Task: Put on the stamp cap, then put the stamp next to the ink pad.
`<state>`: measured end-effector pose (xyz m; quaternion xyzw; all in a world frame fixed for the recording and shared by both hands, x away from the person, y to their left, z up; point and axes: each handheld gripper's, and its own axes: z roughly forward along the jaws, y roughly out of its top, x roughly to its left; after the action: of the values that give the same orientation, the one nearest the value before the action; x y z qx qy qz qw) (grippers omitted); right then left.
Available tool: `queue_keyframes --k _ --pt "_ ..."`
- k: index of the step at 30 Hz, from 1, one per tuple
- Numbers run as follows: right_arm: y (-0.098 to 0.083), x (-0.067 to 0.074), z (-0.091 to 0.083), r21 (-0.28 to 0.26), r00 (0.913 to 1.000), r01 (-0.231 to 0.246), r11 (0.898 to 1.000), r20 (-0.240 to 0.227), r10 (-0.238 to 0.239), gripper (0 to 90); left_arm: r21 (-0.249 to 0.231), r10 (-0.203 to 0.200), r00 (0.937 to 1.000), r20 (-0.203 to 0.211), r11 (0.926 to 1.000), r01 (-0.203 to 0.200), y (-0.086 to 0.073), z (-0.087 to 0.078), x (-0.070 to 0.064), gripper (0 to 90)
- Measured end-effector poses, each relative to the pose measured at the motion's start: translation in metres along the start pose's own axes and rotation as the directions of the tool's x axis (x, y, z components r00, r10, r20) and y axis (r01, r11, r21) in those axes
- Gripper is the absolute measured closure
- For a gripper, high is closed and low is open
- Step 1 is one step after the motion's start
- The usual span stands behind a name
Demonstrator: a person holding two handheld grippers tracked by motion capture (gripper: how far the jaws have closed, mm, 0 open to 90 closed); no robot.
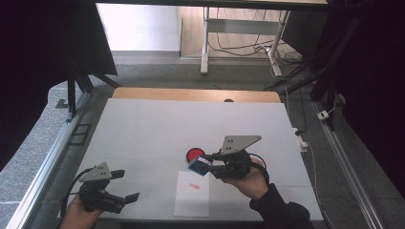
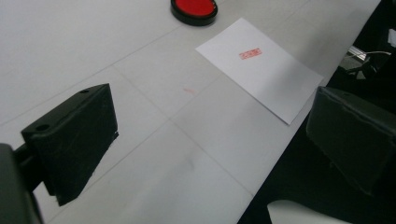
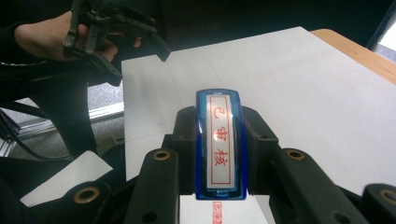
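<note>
Two hand-held grippers: the right hand-held gripper clamps a blue stamp above the paper; the left hand-held gripper gapes empty at the bench's near edge, broad bare surface beyond.

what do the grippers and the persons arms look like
Both the left gripper and the right gripper are black, blocky, two-jawed tools, each topped by a grey three-cornered plate with small holes. Black cables loop from their bodies. Round brass-coloured bushings show on the right one's linkage. The right arm wears a dark sleeve.
</note>
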<state>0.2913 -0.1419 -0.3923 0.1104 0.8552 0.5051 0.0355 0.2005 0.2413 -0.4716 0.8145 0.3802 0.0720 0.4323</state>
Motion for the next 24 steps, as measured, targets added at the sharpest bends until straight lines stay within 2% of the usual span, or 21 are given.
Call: queue_keyframes --k 6,13,18,24 --pt "-0.002 -0.002 -0.002 0.008 0.9997 -0.005 1.000 0.023 0.005 70.6 0.024 -0.015 0.9990 -0.043 0.9996 0.016 -0.006 -0.003 0.002 0.7" --pt "-0.005 -0.006 -0.005 0.019 0.9984 -0.009 1.000 0.055 0.008 70.6 0.020 -0.034 0.9969 -0.071 0.9992 0.035 -0.009 -0.008 0.004 0.4" --pt "-0.009 -0.011 -0.008 0.023 0.9961 -0.029 0.999 0.084 0.027 70.6 0.017 -0.047 0.9959 -0.078 0.9987 0.048 -0.010 -0.009 0.005 0.0" --pt "-0.014 -0.017 -0.014 0.021 0.9921 -0.055 0.998 0.115 0.052 70.6 0.032 -0.044 0.9956 -0.083 0.9984 0.047 -0.009 -0.007 0.005 0.0"
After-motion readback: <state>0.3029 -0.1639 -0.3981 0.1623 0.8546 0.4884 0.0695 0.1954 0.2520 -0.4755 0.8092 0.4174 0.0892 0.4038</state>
